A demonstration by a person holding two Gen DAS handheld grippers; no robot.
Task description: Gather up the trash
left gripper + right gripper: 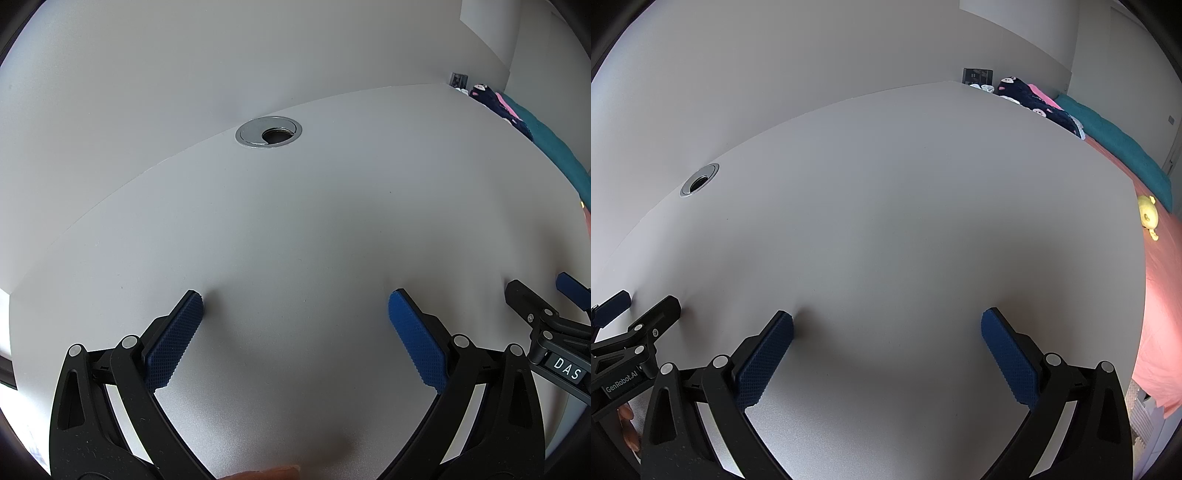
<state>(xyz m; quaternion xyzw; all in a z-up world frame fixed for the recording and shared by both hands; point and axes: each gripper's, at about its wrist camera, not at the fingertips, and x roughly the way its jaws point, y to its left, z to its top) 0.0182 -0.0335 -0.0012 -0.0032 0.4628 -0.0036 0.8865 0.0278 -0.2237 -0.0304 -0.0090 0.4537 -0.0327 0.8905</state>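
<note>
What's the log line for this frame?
left gripper: open, empty | right gripper: open, empty | both over white desk | trash: none visible | cable grommet ahead

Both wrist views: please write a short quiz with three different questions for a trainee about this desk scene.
1. True or false: the left gripper holds a piece of trash.
2. What is set into the desk near the wall? A) cable grommet B) cup C) lamp
3. Fill in: beyond the desk's far right edge, on the pink bedding, lies a yellow ____.

Key:
1. False; both it and the right gripper are open and empty.
2. A, the cable grommet.
3. Toy: the yellow toy.
</note>
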